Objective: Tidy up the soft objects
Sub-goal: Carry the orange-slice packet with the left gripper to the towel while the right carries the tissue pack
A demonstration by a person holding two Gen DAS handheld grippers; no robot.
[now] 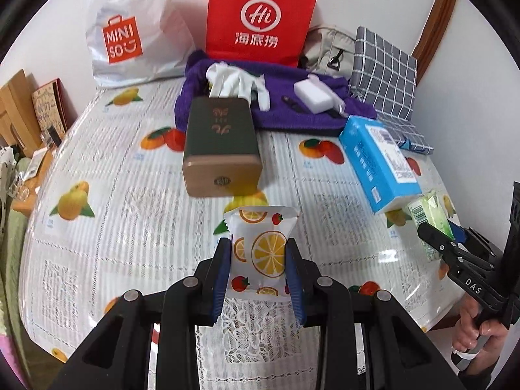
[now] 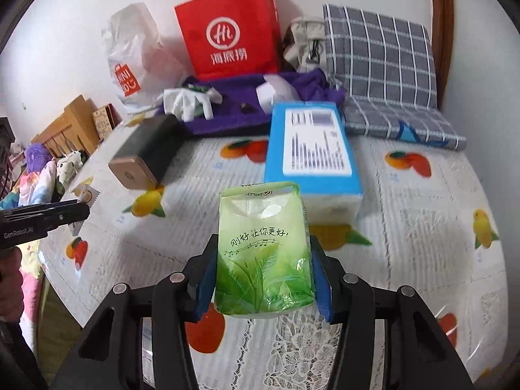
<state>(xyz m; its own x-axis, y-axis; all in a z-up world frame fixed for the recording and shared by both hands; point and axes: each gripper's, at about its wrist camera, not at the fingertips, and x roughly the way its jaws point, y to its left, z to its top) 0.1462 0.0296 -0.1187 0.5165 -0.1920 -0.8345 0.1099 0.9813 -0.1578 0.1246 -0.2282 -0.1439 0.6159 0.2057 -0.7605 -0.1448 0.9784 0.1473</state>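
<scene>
My left gripper (image 1: 259, 253) is shut on a small white packet printed with orange slices (image 1: 260, 253), held above the fruit-patterned tablecloth (image 1: 130, 201). My right gripper (image 2: 265, 260) is shut on a green tissue pack (image 2: 263, 253), also lifted off the table. In the left wrist view the right gripper (image 1: 438, 237) shows at the right edge with the green pack (image 1: 429, 211) in it. The left gripper's fingers (image 2: 61, 216) reach in from the left edge of the right wrist view.
A dark green tin with a gold end (image 1: 221, 143) and a blue tissue box (image 1: 380, 162) lie mid-table. Behind them lie a purple cloth (image 1: 292, 110) with white gloves (image 1: 237, 81), a red paper bag (image 1: 260, 19), a white plastic bag (image 1: 130, 32) and a checked cushion (image 1: 383, 68).
</scene>
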